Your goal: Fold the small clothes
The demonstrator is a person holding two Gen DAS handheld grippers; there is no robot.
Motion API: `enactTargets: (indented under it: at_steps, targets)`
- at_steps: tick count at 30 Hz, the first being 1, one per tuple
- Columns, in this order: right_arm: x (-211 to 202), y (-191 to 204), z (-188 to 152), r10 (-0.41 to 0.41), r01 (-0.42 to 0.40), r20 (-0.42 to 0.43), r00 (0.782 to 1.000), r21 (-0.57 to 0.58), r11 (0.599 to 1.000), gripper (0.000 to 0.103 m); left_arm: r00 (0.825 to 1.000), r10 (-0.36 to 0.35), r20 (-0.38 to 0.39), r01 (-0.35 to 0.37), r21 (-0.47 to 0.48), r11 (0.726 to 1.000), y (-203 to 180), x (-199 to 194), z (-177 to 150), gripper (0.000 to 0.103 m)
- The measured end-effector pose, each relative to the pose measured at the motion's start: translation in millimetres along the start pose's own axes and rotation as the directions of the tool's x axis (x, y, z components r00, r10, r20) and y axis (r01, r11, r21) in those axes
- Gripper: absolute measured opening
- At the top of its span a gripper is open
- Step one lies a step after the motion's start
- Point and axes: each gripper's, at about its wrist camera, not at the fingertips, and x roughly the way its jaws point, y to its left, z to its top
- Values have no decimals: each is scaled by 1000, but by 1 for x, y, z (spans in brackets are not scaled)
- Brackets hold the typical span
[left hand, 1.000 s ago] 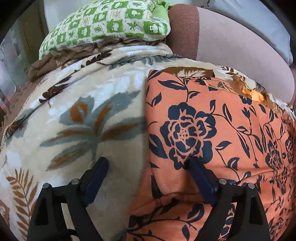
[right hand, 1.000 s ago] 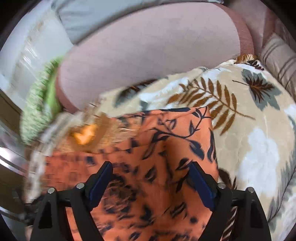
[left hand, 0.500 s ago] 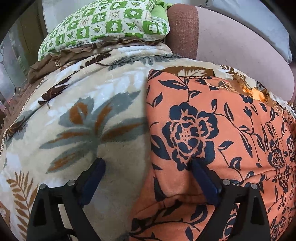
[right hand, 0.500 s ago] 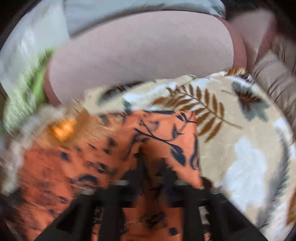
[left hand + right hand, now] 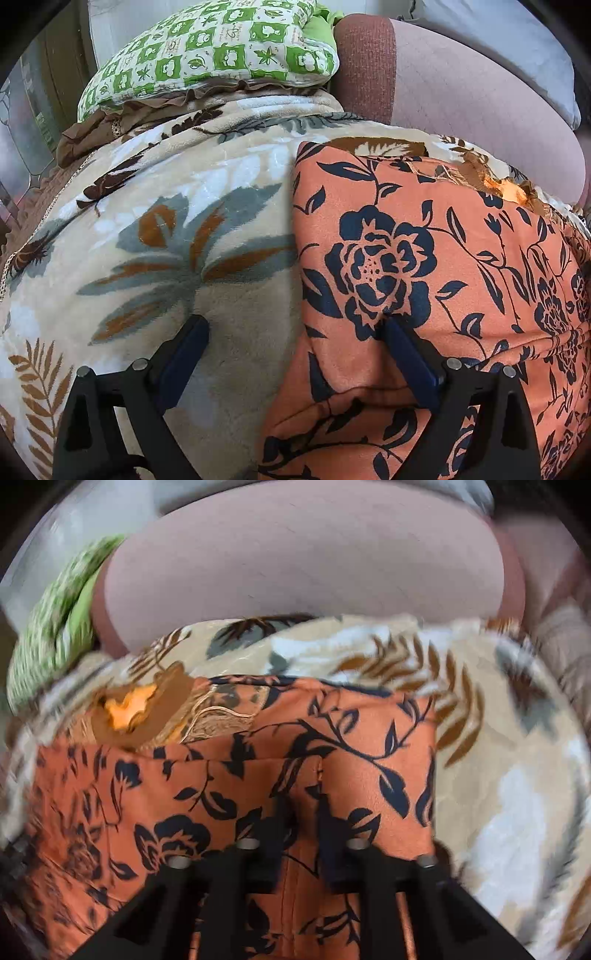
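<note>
A: The leaf-print blanket (image 5: pixel 207 206) covers the whole sofa seat, and the pink sofa back (image 5: pixel 303 565) rises behind it. A green checked pillow (image 5: pixel 221 48) lies at the far end.

B: And the garment?

A: The orange floral garment (image 5: pixel 424 258) lies flat on the blanket, its side edge running down the middle of the left wrist view. An embroidered neckline patch (image 5: pixel 207 716) shows at its far edge.

B: What are the tools doing?

A: The left gripper (image 5: pixel 295 343) is spread wide, one finger over the blanket, the other over the cloth, with the side edge of the garment between them; nothing is pinched. The right gripper (image 5: pixel 301 827) is clenched, with a ridge of the orange cloth running up from between its jaws. It appears to grasp that fold, though blur hides the contact.

B: What could go wrong?

A: The right one may have bitten the plush blanket along with the cloth, so a lift would drag both. With the left side unheld, a pull from the right alone would likely skew the garment and make a crooked fold.
</note>
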Motion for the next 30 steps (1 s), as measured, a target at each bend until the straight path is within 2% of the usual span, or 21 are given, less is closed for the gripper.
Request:
enactTargets:
  at_steps: [2,3,4,5,8,9,10,11,12,13,15,17,18,19,20,21,22,23,25,27,30]
  targets:
    - [-12,4,1,-117,120,72,991,-39,992,4,1000,0,5,0,-2,1000,0,0,-1,97]
    - [-6,-1,1,-151,153,55,987,-26,988,5,1000,3,7,-3,-2,1000,-1,0,-1,97]
    - [10,-8,-1,-130,130,-16,991,-5,992,5,1000,7,7,-7,-1,1000,-1,0,-1,98]
    - [16,-14,-1,-90,90,-45,995,17,996,5,1000,11,5,-11,0,1000,-2,0,0,98]
    - [3,-36,-8,-4,1,21,1000,156,988,8,1000,3,4,-3,-5,1000,0,0,0,98]
    - [-5,-41,-7,57,-63,40,998,193,979,20,1000,4,5,-4,-4,1000,-1,1,0,98]
    - [-13,-45,-6,93,-104,60,994,208,973,60,1000,6,7,-6,-4,1000,-1,1,0,99]
    - [-18,-47,-4,97,-110,70,993,211,971,84,1000,6,10,-6,-4,1000,0,0,-1,99]
    - [-22,-47,-2,97,-116,95,991,219,969,100,1000,4,12,-4,-6,1000,0,1,-1,99]
    - [-29,-49,0,110,-138,135,985,220,966,100,1000,4,12,-4,-7,1000,0,1,-1,99]
    - [-30,-48,3,119,-145,133,984,203,968,100,1000,3,12,-3,-7,1000,0,1,-1,99]
    - [-23,-39,5,123,-137,95,988,163,977,99,1000,-1,15,1,-10,1000,1,1,-1,99]
    - [-15,-31,4,98,-107,69,993,133,985,93,1000,-1,16,1,-10,1000,1,1,-1,99]
    - [-3,-24,5,90,-94,41,995,118,989,75,1000,-1,17,1,-10,1000,1,1,-1,99]
    - [9,-22,4,96,-96,1,995,114,989,63,1000,-1,18,2,-10,1000,1,1,-1,99]
    - [19,-20,2,94,-90,-30,995,109,990,35,1000,-3,18,3,-11,1000,1,1,-1,99]
    - [27,-13,-1,82,-77,-55,995,83,994,25,1000,-3,18,3,-11,1000,1,1,-1,99]
    - [27,-9,-1,72,-69,-51,996,65,996,22,1000,-4,17,4,-12,1000,1,1,-1,99]
    - [20,0,-1,44,-44,-37,998,15,999,7,1000,-5,18,5,-12,1000,1,1,-2,99]
    - [13,4,0,9,-9,-14,1000,-14,1000,6,1000,-5,21,5,-12,1000,1,1,-2,99]
    - [2,8,-4,-90,93,47,995,-60,994,5,1000,-8,22,9,-13,1000,2,1,-2,99]
